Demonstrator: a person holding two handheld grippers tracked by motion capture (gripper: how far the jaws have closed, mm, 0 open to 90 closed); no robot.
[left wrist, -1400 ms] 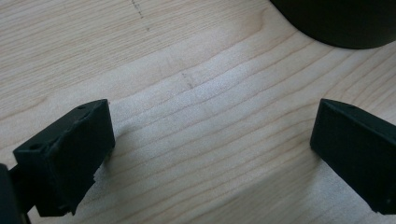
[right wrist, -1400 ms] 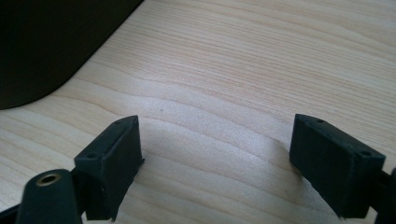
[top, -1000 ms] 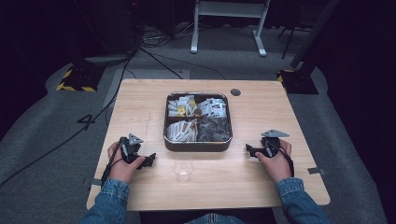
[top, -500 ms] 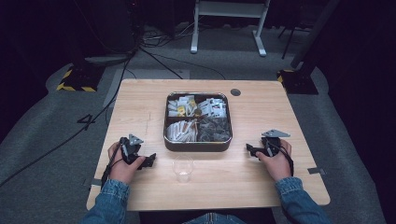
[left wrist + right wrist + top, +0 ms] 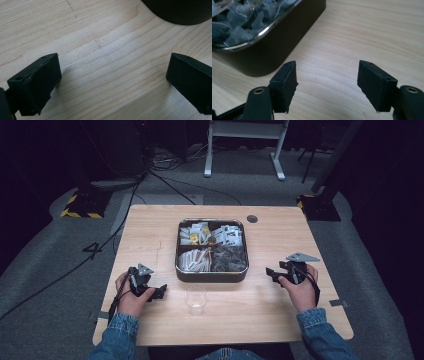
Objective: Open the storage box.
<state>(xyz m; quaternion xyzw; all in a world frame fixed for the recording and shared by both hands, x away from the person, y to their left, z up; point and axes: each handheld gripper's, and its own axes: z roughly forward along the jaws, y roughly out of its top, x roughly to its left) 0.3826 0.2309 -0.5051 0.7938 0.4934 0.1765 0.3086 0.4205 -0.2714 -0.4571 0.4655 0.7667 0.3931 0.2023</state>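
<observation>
The left gripper (image 5: 159, 293) sits at lower left of the wooden table (image 5: 150, 230), jaws spread wide and empty. The right gripper (image 5: 272, 273) sits at mid right, jaws also apart. Between them, at frame centre, a dark divided tray (image 5: 212, 276) holds packets; a clear glass (image 5: 196, 299) stands just below it.

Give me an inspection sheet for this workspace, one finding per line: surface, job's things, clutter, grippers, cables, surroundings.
Surface: light wooden table, with a dark round spot near the far edge.
Job's things: dark four-compartment tray of sachets at centre; clear glass upright just in front of it, apart.
Clutter: nothing seen.
Grippers: left gripper open over bare wood, holding nothing; right gripper open, holding nothing, beside the tray.
Cables: black cables on the floor beyond the table.
Surroundings: grey floor, white stand, hazard-striped base, dark room.
</observation>
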